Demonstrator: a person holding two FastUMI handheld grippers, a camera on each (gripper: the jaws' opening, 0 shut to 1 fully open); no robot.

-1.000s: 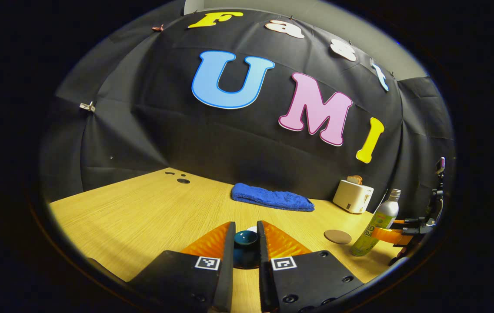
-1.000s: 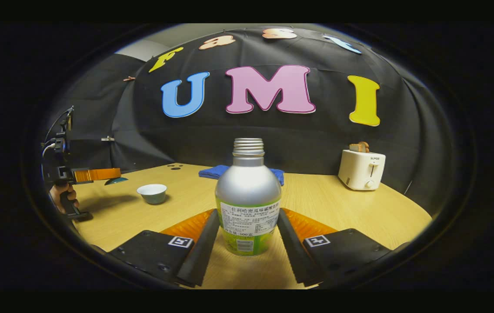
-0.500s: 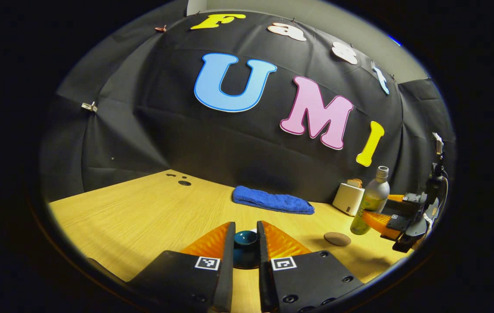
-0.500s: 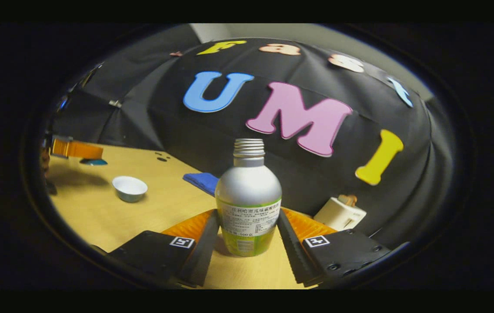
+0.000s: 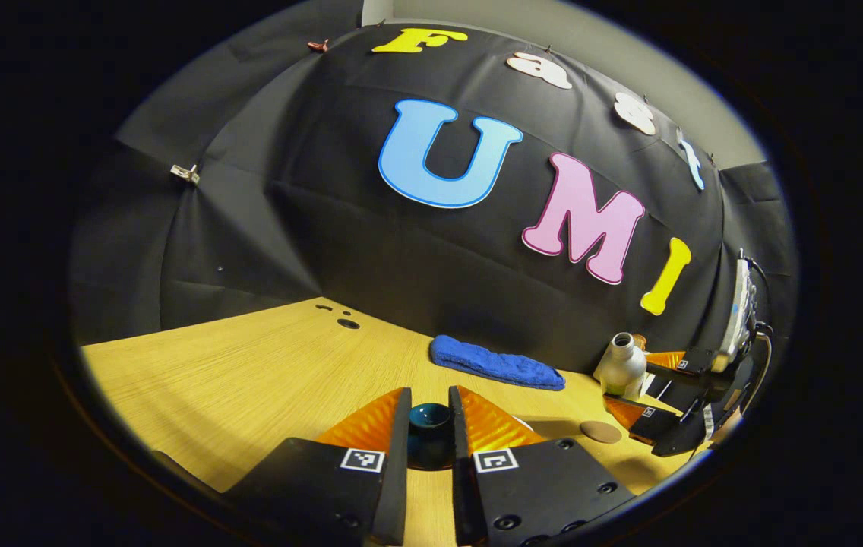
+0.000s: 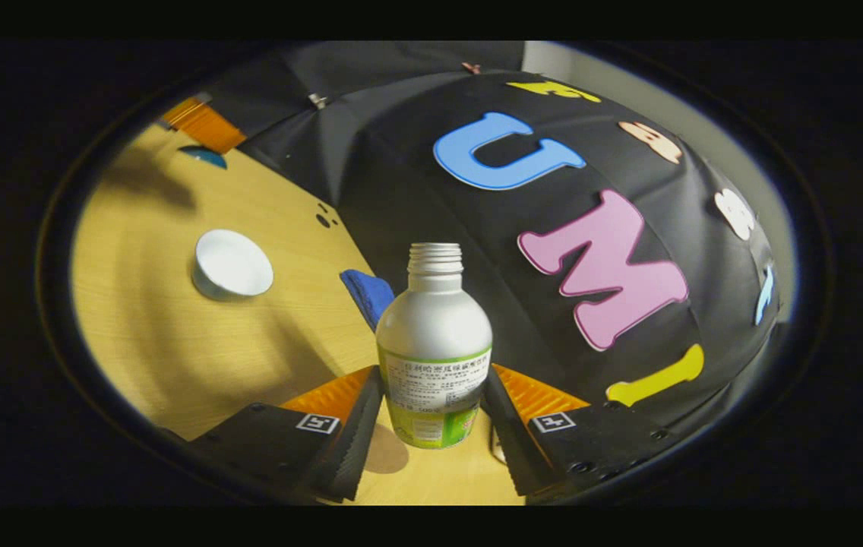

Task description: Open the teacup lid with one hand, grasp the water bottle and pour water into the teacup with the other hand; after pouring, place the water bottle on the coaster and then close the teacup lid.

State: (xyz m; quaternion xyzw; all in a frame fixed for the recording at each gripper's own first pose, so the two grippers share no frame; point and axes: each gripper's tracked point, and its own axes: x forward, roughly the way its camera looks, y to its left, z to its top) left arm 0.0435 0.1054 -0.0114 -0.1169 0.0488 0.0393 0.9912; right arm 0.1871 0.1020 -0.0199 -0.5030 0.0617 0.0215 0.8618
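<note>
Nearest in the left gripper view: left gripper (image 5: 429,425) clenched on the dark teal teacup lid (image 5: 429,416), both fingers against its sides, held above the wooden worktop (image 5: 249,380) clear of the cup.

In the right gripper view: right gripper (image 6: 431,410) grasping the water bottle (image 6: 434,342) low on its labelled body, cap off, threaded neck open, bottle lifted off the worktop and tipped toward the cup side. Round brown coaster (image 6: 386,450) just below the bottle's base, bare.

Farther out: white teacup (image 6: 232,265) uncovered on the worktop, well apart from the bottle mouth; contents not discernible. Beyond it, toward the back edge, a folded blue towel (image 5: 496,363) against the booth wall. Same bottle and right gripper (image 5: 648,391) also seen at the right of the left gripper view, with the coaster (image 5: 600,431) near them.

Judged stage: lid off, bottle on its way to the cup, pouring not yet begun.

Risks from here: water spilling short of the cup if tilted further before the mouth sits over the rim; small, light cup easily knocked by the bottle neck; low grasp on a smooth bottle prone to slip or swing while tipped; lid liable to drop if the left grasp loosens.
</note>
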